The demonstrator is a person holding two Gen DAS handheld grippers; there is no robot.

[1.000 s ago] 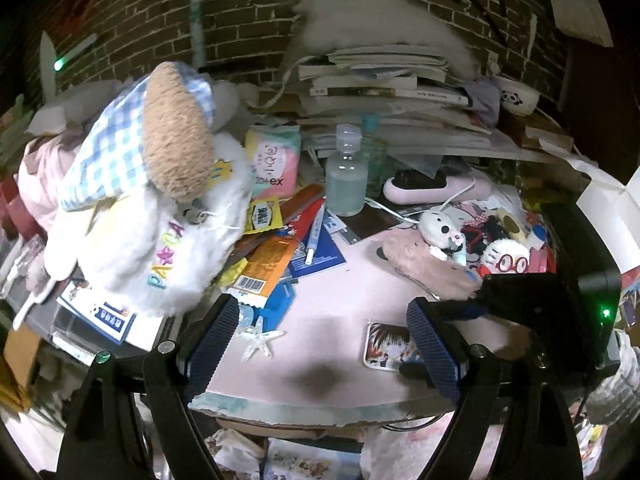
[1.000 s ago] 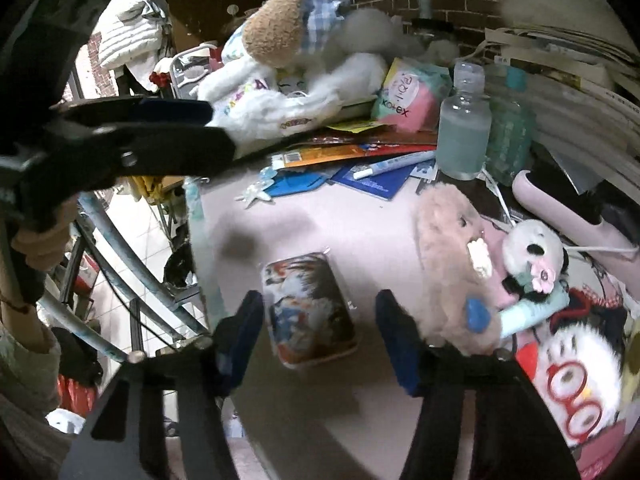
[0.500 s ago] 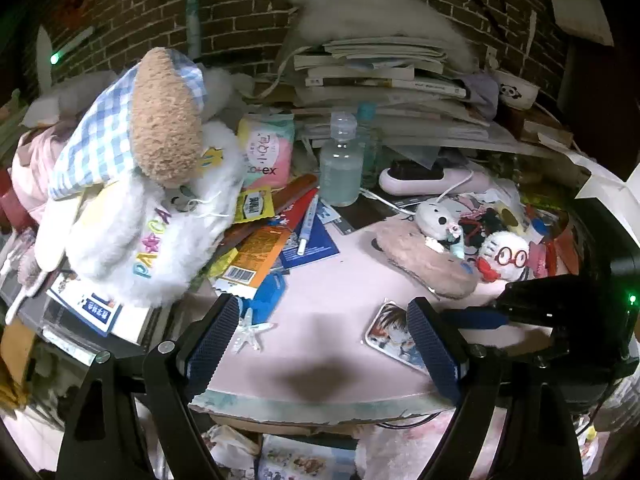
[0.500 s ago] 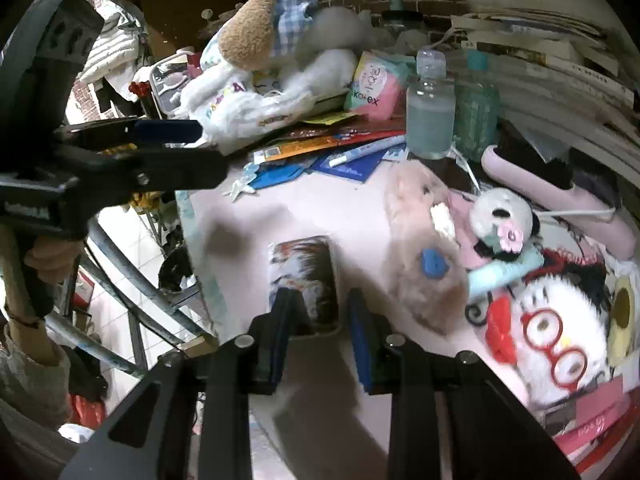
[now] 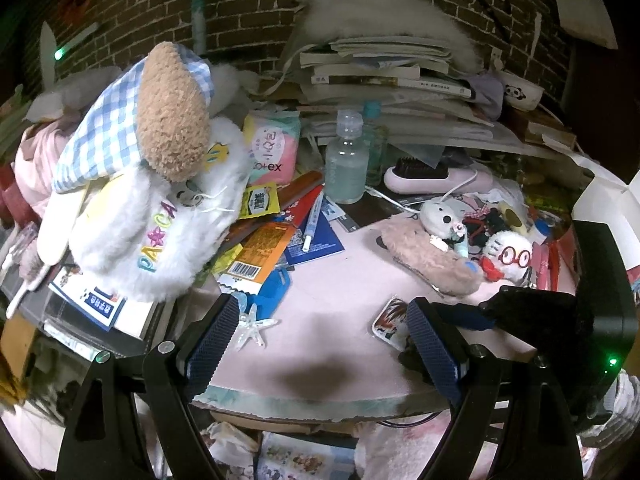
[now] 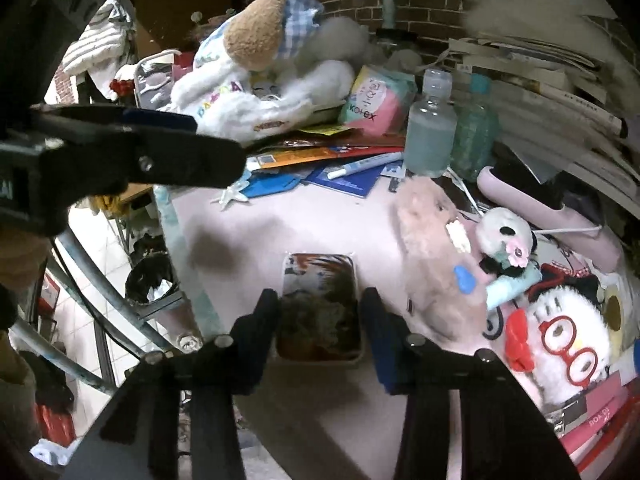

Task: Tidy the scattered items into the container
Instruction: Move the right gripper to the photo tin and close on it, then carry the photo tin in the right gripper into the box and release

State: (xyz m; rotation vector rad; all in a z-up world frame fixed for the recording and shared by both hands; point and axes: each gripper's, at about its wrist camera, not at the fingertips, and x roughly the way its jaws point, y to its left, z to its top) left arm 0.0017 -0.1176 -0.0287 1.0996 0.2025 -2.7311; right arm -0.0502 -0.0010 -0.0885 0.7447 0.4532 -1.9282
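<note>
A small picture card in a clear sleeve (image 6: 319, 304) lies flat on the pink tabletop (image 6: 280, 228) near its front edge. My right gripper (image 6: 320, 320) is open, its fingers on either side of the card's near end. The card also shows in the left wrist view (image 5: 390, 322), partly behind my left finger. My left gripper (image 5: 322, 344) is open and empty above the table's front edge. A clear star hair clip (image 5: 256, 330) lies by its left finger. A pink furry slipper-like plush (image 6: 436, 256) lies right of the card.
A large white plush with a checked hood (image 5: 152, 184) sits on the left. Packets, a pen (image 5: 312, 224) and a blue booklet (image 5: 316, 240) lie behind. A bottle (image 5: 347, 160), book stack (image 5: 384, 76) and small plush toys (image 5: 508, 256) crowd the back and right. No container is identifiable.
My right gripper narrowed half a second ago and has opened wider again around the card's near end. My left gripper has stayed open and barely moved.
</note>
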